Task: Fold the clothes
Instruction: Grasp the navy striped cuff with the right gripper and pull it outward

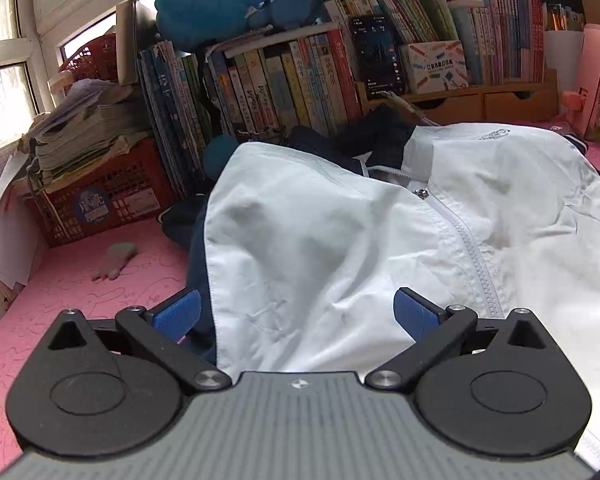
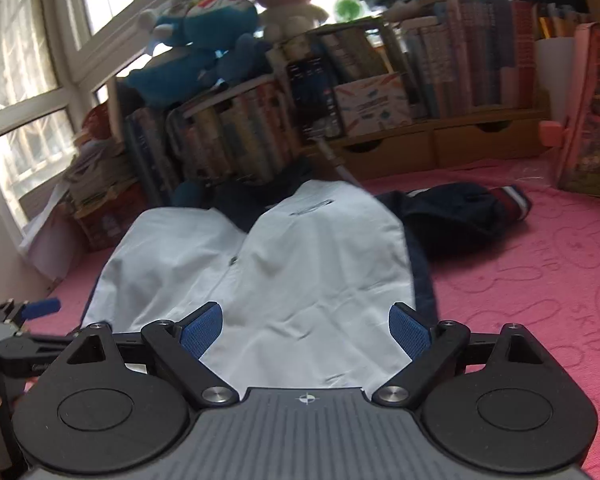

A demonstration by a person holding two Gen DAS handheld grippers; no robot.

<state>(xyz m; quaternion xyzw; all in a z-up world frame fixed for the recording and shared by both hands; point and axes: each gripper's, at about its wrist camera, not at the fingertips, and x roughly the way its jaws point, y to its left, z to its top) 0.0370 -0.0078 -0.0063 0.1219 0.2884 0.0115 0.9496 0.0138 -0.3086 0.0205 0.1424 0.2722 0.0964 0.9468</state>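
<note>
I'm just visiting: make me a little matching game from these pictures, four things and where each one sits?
Things:
1. blue plush toy
2. orange crate
3. white jacket
4. dark phone

Places:
A. spread on the pink mat
B. on top of the books
C. under a stack of papers
D. propped upright against the bookshelf

Pairs: 1-B, 2-C, 3-A, 4-D

Daylit windows (image 1: 4, 80) stand left of crowded bookshelves (image 1: 420, 60) behind a pink mat (image 2: 540, 280).
</note>
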